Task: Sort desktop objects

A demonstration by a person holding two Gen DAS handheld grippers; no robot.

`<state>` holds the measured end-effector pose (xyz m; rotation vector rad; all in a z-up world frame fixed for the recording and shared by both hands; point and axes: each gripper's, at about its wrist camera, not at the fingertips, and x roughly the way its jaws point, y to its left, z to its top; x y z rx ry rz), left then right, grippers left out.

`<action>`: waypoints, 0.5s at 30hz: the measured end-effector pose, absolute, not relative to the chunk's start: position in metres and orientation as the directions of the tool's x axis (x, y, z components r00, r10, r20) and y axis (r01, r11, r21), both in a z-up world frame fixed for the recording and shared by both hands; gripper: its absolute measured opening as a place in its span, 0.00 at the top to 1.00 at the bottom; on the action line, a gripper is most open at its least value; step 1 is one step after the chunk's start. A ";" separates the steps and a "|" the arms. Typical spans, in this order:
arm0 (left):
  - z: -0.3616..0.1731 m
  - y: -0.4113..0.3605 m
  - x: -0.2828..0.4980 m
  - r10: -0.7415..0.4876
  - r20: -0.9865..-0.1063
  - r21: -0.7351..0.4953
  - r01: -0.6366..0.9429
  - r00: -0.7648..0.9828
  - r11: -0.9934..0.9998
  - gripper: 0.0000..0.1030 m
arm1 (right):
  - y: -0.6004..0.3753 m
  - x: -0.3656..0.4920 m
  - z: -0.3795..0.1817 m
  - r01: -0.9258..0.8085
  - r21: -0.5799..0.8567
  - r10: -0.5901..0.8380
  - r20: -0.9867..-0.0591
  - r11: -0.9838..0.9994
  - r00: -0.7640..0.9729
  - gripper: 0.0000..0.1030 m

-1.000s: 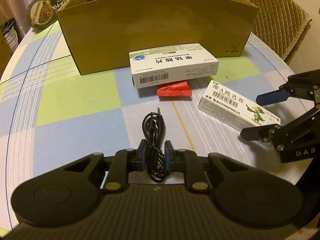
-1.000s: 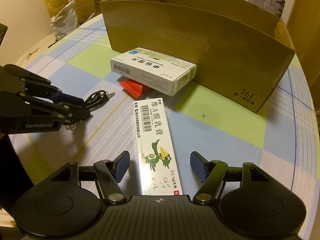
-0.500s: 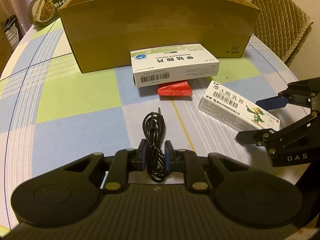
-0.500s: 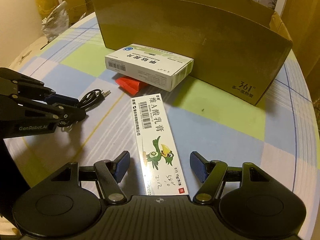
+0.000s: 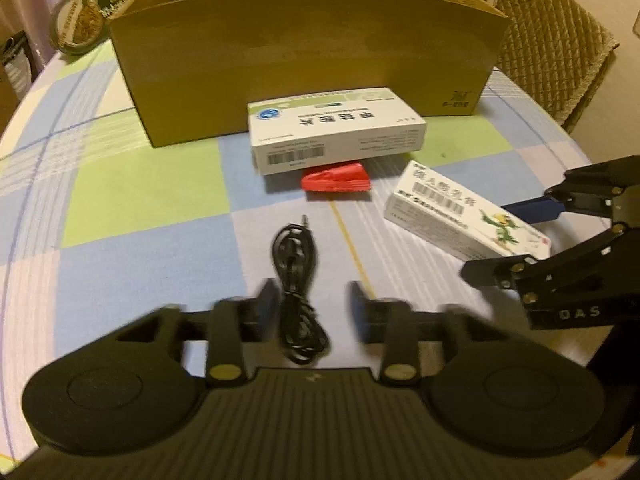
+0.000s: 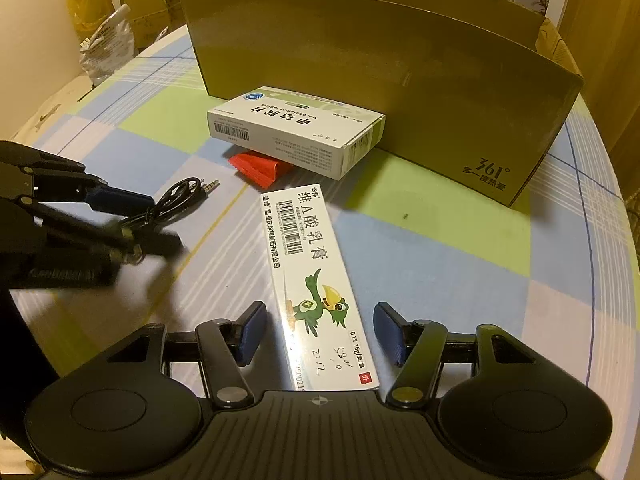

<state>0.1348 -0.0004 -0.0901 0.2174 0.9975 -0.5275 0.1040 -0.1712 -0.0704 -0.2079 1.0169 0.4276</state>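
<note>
Ointment carton looking light, stiff, crushable; right gripper closing, not yet touching its long sides. Left gripper opening off limp cable.

Quilted chair, round tin

Black coiled cable flat; ointment box flat beside.
</note>
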 end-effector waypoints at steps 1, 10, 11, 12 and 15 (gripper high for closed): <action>-0.091 -0.002 0.134 -0.317 -0.845 -0.060 0.511 0.431 0.857 0.14 | -0.171 0.104 -0.070 -0.438 0.028 0.248 -0.856 0.898 0.453 0.44; -0.091 0.009 0.132 -0.268 -0.852 -0.058 0.428 0.449 0.902 0.01 | -0.178 0.105 -0.070 -0.426 0.030 0.244 -0.854 0.904 0.459 0.44; -0.091 0.012 0.133 -0.265 -0.852 -0.061 0.418 0.451 0.907 0.01 | -0.178 0.105 -0.070 -0.425 0.030 0.244 -0.854 0.905 0.459 0.44; -0.089 0.014 0.133 -0.269 -0.846 -0.063 0.414 0.461 0.908 0.01 | -0.178 0.105 -0.070 -0.425 0.030 0.245 -0.854 0.905 0.459 0.44; -0.079 0.020 0.127 -0.305 -0.785 -0.065 0.418 0.539 0.906 0.03 | -0.178 0.105 -0.070 -0.425 0.031 0.245 -0.853 0.905 0.460 0.44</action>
